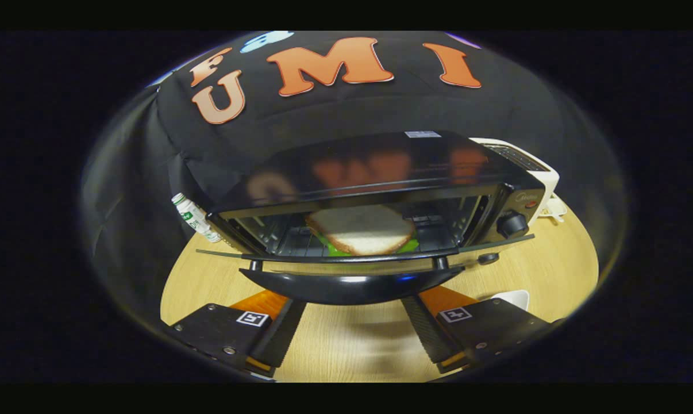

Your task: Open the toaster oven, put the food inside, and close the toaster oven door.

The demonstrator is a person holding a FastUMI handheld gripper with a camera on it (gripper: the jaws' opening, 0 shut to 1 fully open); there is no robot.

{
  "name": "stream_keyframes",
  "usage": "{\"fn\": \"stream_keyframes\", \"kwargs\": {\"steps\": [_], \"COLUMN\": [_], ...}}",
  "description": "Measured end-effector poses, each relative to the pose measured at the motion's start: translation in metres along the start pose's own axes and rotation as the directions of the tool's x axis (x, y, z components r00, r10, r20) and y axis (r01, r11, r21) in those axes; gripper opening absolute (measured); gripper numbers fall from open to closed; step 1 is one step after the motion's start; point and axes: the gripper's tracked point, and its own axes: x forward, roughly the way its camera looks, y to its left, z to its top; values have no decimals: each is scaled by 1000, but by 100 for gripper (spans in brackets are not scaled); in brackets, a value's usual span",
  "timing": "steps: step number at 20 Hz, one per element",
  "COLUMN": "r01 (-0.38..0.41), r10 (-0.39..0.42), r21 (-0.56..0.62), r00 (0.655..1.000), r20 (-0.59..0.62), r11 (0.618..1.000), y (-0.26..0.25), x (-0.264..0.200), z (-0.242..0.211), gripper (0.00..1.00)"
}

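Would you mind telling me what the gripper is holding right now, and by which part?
Nothing is held. The gripper is open, its fingers apart just below the toaster oven door's handle, pressing on nothing. The sandwich lies inside the oven.

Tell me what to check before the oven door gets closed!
1. Sandwich fully on the rack inside the toaster oven: ok.
2. Door open and lying flat, ready to lift: ok.
3. Nothing resting on the door: ok.
4. Gripper jaws open and empty, one on each side below the door handle: ok.
5. Jaws touching the handle: cannot tell.
6. Bottle and white toaster beside the oven, away from the door's swing: ok.
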Motion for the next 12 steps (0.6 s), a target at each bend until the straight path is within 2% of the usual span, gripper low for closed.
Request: {"fn": "stream_keyframes", "kwargs": {"steps": [7,8,12], "r01": [20,22,5], "r10": [-21,-22,-4], "r21": [34,24,-5], "r00": [998,999,999], "r20": [55,26,47], "r11": [999,999,1000], "y": [-8,-8,1], "x": [12,11,-9], "z": [37,33,35], "gripper": [92,92,93]}}
